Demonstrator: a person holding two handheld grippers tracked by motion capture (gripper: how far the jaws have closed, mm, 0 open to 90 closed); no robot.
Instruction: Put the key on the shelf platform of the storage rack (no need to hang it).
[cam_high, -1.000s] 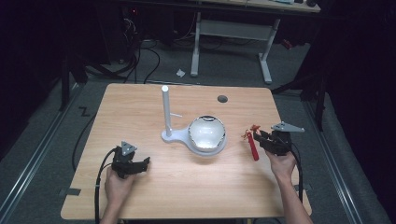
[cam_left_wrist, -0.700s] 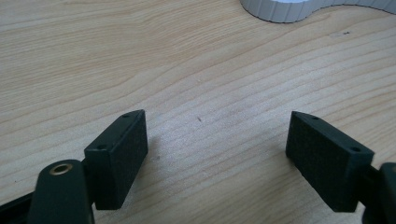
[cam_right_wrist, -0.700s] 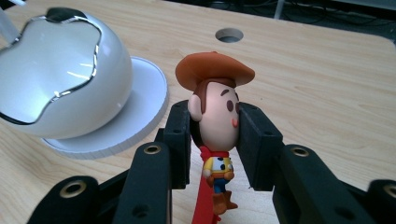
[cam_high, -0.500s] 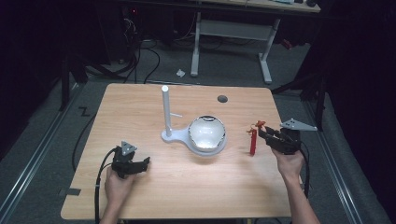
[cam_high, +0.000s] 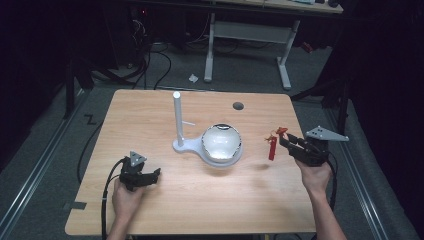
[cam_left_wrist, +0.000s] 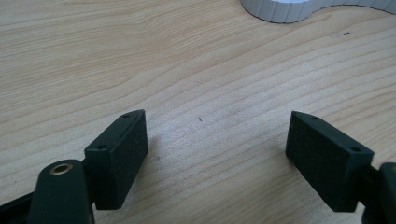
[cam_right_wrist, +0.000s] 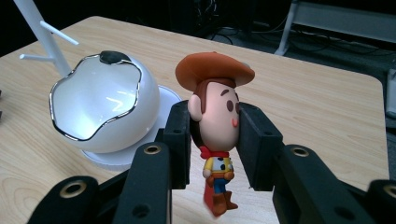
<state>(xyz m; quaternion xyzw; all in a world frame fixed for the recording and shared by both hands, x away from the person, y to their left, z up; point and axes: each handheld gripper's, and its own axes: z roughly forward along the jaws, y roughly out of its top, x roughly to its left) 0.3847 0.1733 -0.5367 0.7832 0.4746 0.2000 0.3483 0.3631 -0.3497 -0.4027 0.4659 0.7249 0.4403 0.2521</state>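
Two tools are seen over one wooden worktop (cam_high: 150, 115), each held in a person's hand. The right tool (cam_high: 280, 139) is raised above the right side of the worktop, and its two black jaws are clamped on the head of one small cowboy figure (cam_right_wrist: 215, 135). In the right gripper view the pads (cam_right_wrist: 181, 140) are pressed against both sides of the figure's head, just under the brown hat, while the body with its red neckerchief, yellow shirt and brown boots hangs free below them. In the high view the cowboy figure (cam_high: 272, 145) is seen as a red shape in the air, clear of the surface, with its shadow cast on the wood beneath, to the right of the bowl.

The left tool (cam_high: 150, 176) is kept low near the front left of the worktop. In the left gripper view its two jaws are spread wide with nothing between them but bare wood grain.

One white stand (cam_high: 180, 145) with a single upright post and a thin side peg is placed near the middle. One glossy white bowl (cam_high: 221, 143) with a wavy silver rim is seated on it. One dark round hole (cam_high: 238, 105) is cut in the far part of the worktop.
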